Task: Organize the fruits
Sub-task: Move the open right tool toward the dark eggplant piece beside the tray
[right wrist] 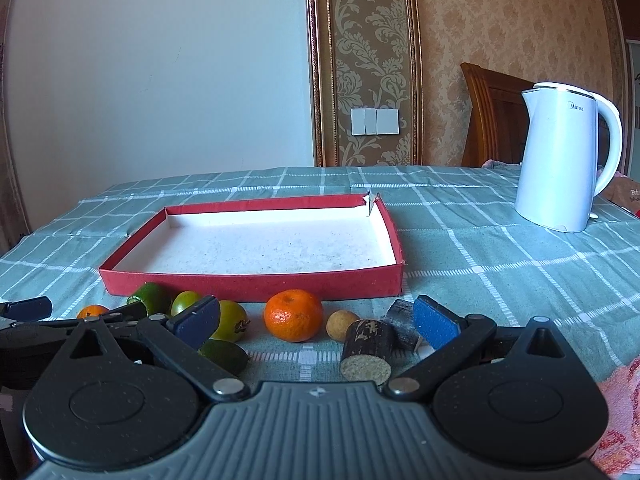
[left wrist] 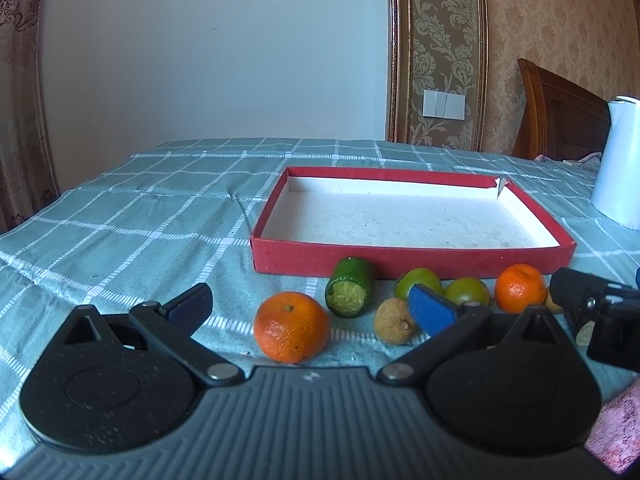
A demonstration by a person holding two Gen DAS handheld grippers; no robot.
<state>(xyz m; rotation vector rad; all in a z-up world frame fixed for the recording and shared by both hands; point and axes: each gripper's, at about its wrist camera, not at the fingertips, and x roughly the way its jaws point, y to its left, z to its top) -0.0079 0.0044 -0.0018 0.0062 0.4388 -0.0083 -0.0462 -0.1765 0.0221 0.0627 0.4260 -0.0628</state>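
A shallow red box (left wrist: 320, 259) with a white inside stands on the checked cloth; it also shows in the right wrist view (right wrist: 256, 286). Fruits lie along its near wall. In the left wrist view an orange mandarin (left wrist: 291, 331) sits between the fingers of my open left gripper (left wrist: 310, 309), with a cut green piece (left wrist: 350, 292), a tan longan (left wrist: 394, 321), two green fruits (left wrist: 419, 281) and a second mandarin (left wrist: 519, 288) beyond. My right gripper (right wrist: 316, 320) is open and empty, over a mandarin (right wrist: 293, 315), a longan (right wrist: 341, 325) and two dark cut pieces (right wrist: 368, 350).
A white electric kettle (right wrist: 560, 160) stands at the back right on the table. A pink cloth (right wrist: 620, 420) lies at the near right edge. A wooden headboard (right wrist: 492, 116) and the wall are behind the table. The right gripper's body (left wrist: 600, 320) shows at the right of the left wrist view.
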